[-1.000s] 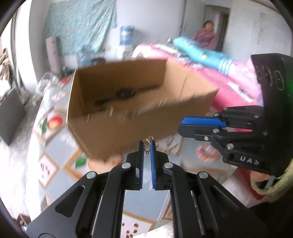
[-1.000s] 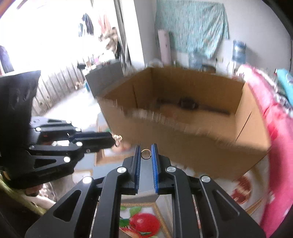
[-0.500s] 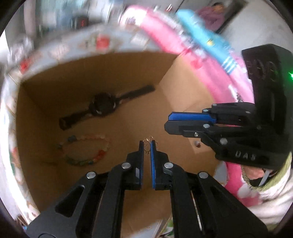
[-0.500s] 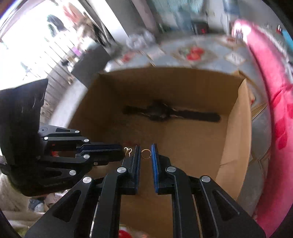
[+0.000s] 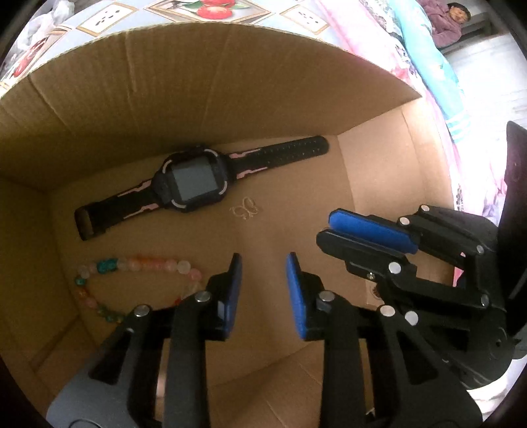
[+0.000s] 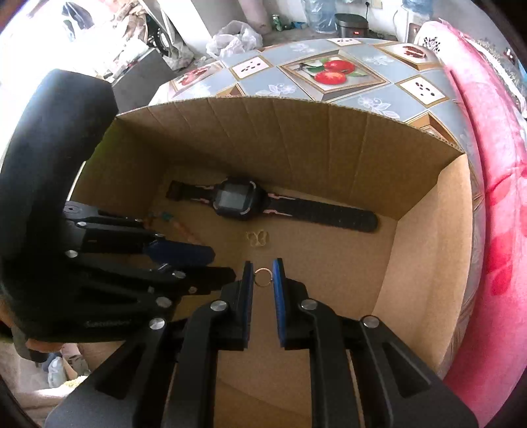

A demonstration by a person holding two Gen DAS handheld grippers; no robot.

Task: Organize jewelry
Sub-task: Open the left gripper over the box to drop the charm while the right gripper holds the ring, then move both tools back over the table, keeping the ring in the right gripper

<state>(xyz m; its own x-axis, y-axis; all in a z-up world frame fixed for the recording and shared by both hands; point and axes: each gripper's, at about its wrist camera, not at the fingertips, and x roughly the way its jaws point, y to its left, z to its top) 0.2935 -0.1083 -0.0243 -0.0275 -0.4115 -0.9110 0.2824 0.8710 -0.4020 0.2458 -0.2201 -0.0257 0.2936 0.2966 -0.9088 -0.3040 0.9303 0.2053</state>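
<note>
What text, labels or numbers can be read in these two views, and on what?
None can be read for certain.
Left gripper body: a pale embossed word, too blurred to read.
Round sticker on the box floor: print too small, partly hidden by the right gripper.
Watch screen: blank, nothing shown.
Appliance behind the table: a red glow, not legible.

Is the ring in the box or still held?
Held: the ring sits between the right gripper's pads, above the box floor.
</note>
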